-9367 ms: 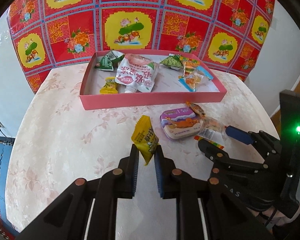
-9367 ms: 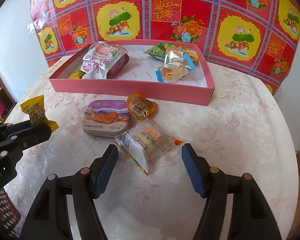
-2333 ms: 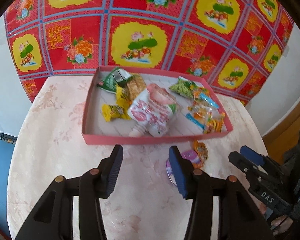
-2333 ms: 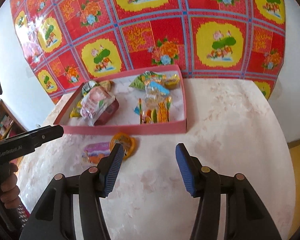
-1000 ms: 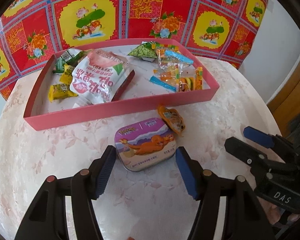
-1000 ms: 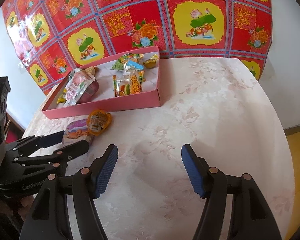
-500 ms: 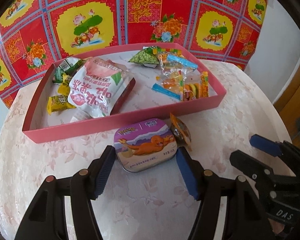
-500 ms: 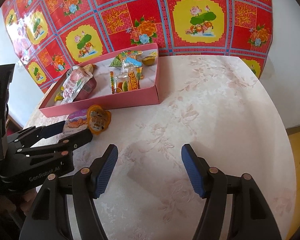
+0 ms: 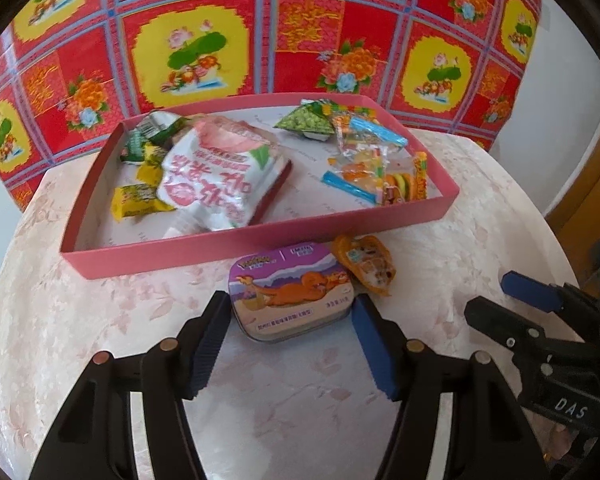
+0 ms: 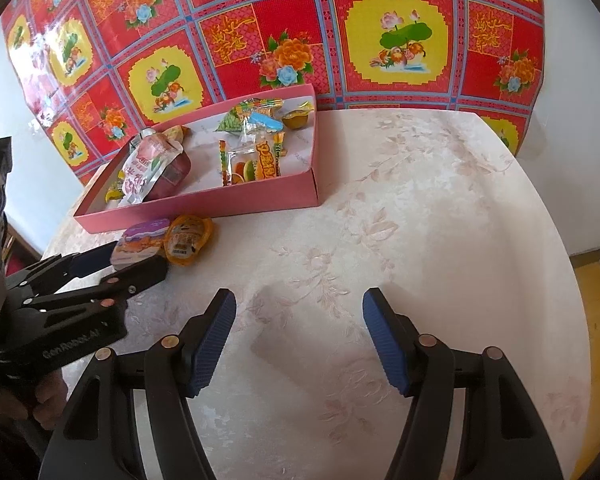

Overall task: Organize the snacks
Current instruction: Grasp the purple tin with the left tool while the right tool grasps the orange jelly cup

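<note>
Left wrist view: the left gripper (image 9: 290,330) reaches down over a pale flowered table (image 9: 60,320), its blue-padded fingers (image 9: 374,350) spread to either side of a small purple tin (image 9: 292,290) with an orange cartoon creature on the lid. The pads stand just beside the tin's short ends; whether they touch it cannot be told, and the tin lies flat on the table. An orange jelly cup (image 9: 366,262) rests against the tin's far right corner. Just behind both sits a shallow pink tray (image 9: 260,240) holding a large white and pink pouch (image 9: 216,180), yellow sweets (image 9: 136,200), green packets (image 9: 306,122) and clear bags of gummy candy (image 9: 380,172). A red and yellow floral cloth (image 9: 300,40) hangs behind the table. The right gripper (image 9: 512,300) shows at the lower right, well apart from the tin.

Right wrist view: the right gripper (image 10: 296,344) hovers above a bare stretch of table (image 10: 420,220) with its fingers (image 10: 384,348) spread wide and nothing between them. To the left, the left gripper (image 10: 128,260), held in a person's hand (image 10: 40,404), brackets the tin (image 10: 142,240), with the jelly cup (image 10: 188,236) beside it. The tray (image 10: 240,200) lies just beyond, in front of the cloth (image 10: 300,20).
</note>
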The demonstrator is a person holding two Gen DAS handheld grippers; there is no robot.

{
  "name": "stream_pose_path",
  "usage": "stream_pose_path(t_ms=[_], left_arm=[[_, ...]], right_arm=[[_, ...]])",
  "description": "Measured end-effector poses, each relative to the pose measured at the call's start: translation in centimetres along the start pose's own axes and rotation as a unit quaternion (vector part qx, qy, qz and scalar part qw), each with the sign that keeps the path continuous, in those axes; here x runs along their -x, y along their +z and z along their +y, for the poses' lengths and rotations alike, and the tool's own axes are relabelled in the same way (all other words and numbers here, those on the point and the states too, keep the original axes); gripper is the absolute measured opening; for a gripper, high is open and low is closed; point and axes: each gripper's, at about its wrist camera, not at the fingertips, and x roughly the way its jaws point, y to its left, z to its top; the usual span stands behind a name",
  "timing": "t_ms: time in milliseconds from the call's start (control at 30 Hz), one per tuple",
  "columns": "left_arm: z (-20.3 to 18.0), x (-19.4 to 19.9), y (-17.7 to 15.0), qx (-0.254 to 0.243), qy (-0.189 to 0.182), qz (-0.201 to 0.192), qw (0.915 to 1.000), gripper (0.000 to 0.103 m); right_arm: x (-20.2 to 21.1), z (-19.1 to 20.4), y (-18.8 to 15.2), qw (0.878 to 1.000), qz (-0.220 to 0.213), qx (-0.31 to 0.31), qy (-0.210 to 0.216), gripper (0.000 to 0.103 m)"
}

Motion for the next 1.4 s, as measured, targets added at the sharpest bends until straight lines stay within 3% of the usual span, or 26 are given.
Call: stream_pose_path(t_ms=[633,1000,1300,1400], left_arm=[[5.5,1.5,-1.4,0.051,0.035,-0.014,0.998,0.066],[5.8,1.3,-1.6,0.049,0.037,-0.022,0.9979,0.066],[5.9,1.3,-1.5,0.052,0.033,-0.023,0.9978,0.067],[5.7,1.3,-1.5,0.05,0.036,-0.022,0.9978,0.067]], right_arm=[[-1.6,5.3,1.7,0.998,0.012,0.053,0.026,0.067],[-4.0,7.5,3.0,0.998,0.023,0.06,0.028,0.058],[-4.4,7.8,2.8,0.998,-0.002,0.06,0.02,0.055],[-4.3,7.8,2.7,0.998,-0.01,0.064,0.007,0.049]])
